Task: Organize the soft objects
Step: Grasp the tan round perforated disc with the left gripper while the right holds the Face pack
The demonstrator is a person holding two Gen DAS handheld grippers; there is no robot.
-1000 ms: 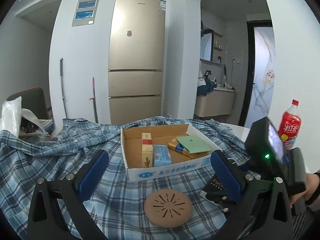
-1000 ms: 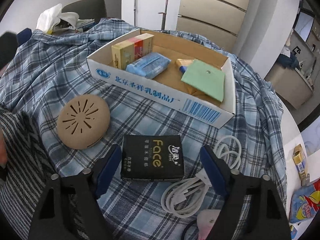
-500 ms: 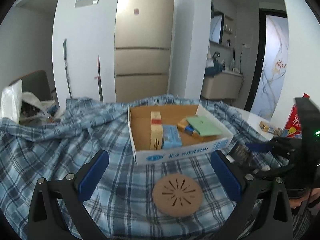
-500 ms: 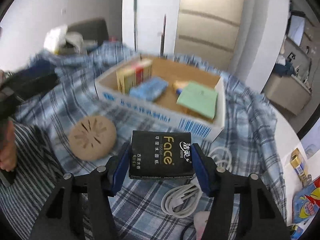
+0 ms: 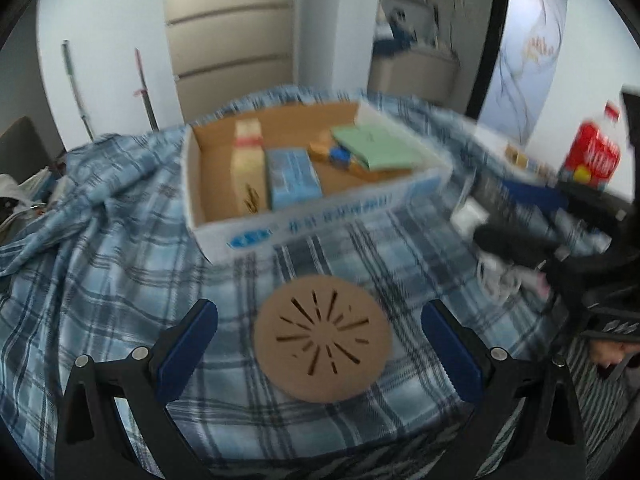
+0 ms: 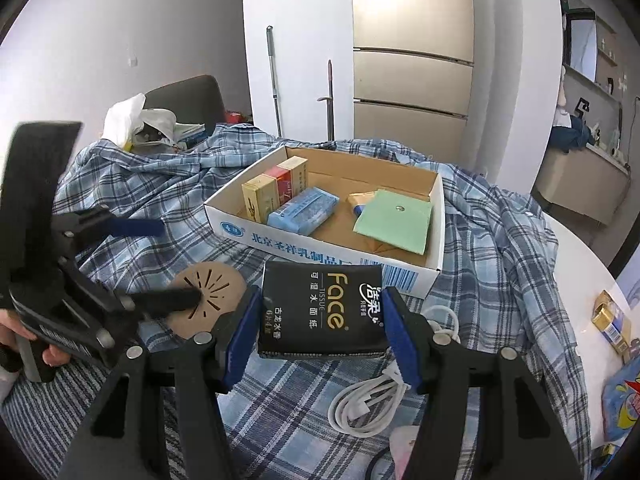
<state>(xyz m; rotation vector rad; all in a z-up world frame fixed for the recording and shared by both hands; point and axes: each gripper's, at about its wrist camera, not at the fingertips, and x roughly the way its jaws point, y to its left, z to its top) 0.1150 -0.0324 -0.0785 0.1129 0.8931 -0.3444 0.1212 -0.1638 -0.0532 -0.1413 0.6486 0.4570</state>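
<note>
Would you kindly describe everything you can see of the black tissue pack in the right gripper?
The black tissue pack is a flat, rectangular soft pack in glossy black wrap, printed with gold "Face" lettering, a white logo and white Chinese text. The right gripper is shut on it: the blue pads press its two short sides. It is raised off the plaid cloth and tilted, its face toward the camera, just in front of the cardboard box. A white cable lies below it.
</note>
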